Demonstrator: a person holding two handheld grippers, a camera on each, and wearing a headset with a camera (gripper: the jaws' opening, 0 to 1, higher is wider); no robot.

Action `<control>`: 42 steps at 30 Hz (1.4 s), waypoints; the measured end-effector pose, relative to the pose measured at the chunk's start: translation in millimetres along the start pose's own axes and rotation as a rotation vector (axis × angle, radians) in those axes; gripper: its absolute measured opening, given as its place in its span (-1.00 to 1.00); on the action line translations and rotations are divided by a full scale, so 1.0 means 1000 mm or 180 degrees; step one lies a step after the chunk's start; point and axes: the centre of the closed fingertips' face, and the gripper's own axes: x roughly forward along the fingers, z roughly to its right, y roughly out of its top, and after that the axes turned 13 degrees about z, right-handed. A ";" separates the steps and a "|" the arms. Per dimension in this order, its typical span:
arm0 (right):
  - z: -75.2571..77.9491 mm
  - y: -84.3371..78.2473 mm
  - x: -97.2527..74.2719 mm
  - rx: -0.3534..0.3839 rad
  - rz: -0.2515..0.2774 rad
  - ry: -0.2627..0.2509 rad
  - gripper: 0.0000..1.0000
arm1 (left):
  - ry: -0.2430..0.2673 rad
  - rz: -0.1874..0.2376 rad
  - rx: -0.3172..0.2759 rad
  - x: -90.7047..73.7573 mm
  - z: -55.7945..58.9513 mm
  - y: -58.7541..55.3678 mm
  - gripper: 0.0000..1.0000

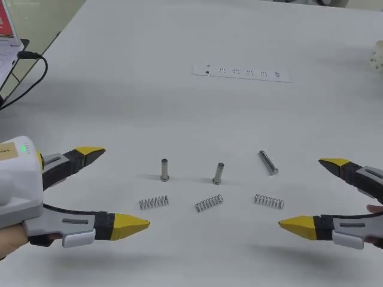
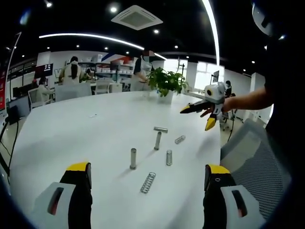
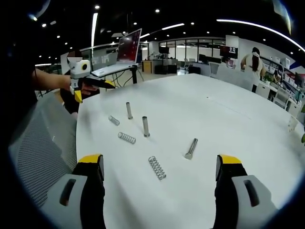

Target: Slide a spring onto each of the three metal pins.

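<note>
A laptop [image 1: 6, 36] is being cut off at the left edge, its black cable [image 1: 44, 67] trailing across the white table [image 1: 179, 113]; a power strip [image 1: 242, 73] is lying farther back. Two shiny pins are standing upright, the left pin [image 1: 164, 169] and middle pin [image 1: 218, 173]; the right pin [image 1: 267, 162] is lying flat. Three coiled springs [image 1: 209, 203] are lying in a row just before them, all loose. The left gripper [image 1: 114, 188] and right gripper [image 1: 311, 194] are hovering either side, jaws gaping, holding nothing.

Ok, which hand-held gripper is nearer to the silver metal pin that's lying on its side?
Right. The right hand-held gripper is open just right of the toppled silver metal pin; the left hand-held gripper is far left, past both upright pins.
</note>
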 end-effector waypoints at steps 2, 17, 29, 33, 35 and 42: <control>-0.001 0.000 0.000 -0.0005 -0.0002 0.0003 0.98 | -0.0001 -0.0001 -0.0001 0.000 0.000 0.000 0.93; 0.002 0.000 -0.002 -0.0008 -0.0037 0.0007 0.93 | -0.0022 -0.0006 0.0007 0.001 0.000 0.001 0.93; -0.002 0.000 -0.001 -0.0002 -0.0020 0.0073 0.91 | -0.0018 -0.0009 0.0015 0.002 0.000 -0.001 0.93; -0.002 0.002 -0.001 0.0016 -0.0009 0.0082 0.91 | -0.0047 -0.0004 0.0040 0.003 0.002 -0.002 0.94; -0.002 0.000 -0.001 0.0013 -0.0028 0.0083 0.90 | -0.0064 0.0012 0.0023 0.004 0.004 -0.003 0.92; -0.004 -0.004 -0.002 0.0045 -0.0054 0.0091 0.89 | -0.0064 0.0009 0.0028 0.005 0.004 -0.004 0.94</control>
